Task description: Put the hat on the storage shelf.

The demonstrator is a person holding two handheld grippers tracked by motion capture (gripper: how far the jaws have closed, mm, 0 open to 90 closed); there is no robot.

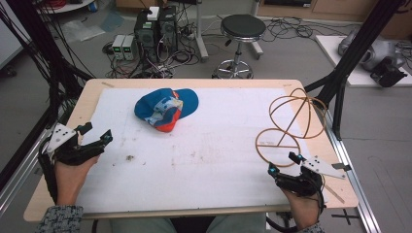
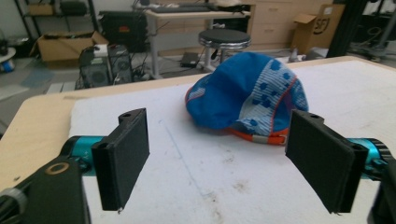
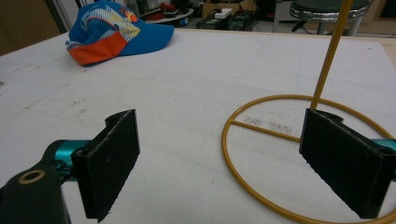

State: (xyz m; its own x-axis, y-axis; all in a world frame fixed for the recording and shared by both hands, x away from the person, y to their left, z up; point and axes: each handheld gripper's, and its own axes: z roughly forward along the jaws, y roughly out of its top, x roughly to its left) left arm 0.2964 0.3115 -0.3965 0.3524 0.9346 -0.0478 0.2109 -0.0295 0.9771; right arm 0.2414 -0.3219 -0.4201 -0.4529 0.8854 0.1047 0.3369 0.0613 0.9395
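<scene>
Left side: left gripper [image 1: 96,134] rests near the left edge of the table [image 1: 92,87], on the white mat [image 1: 218,145]. Jaws stand wide apart with nothing between them; in the left gripper view the cap shows through the gap, farther off.

Centre: cap [image 1: 165,108] lies on the mat toward the far side, left of the middle, well apart from both grippers. Blue crown, patterned panels, orange trim at the near side. Its long axis runs roughly across the table, tilted a little, the orange part toward the near side and the blue brim toward the far right. It looks slumped on its side, not sitting flat on the brim.

Right side: wire stand [image 1: 289,124], a gold hoop base with a rod rising to curved loops, sits near the right edge. Right gripper [image 1: 283,162] sits just beside the hoop's near rim, jaws released, empty. In the right gripper view the hoop [image 3: 261,154] lies ahead and one jaw overlaps it; contact cannot be told.

Progress (judgement): nothing is grasped yet. The work looks like setting the cap on the stand; pickup, carry and placement are all left.
</scene>
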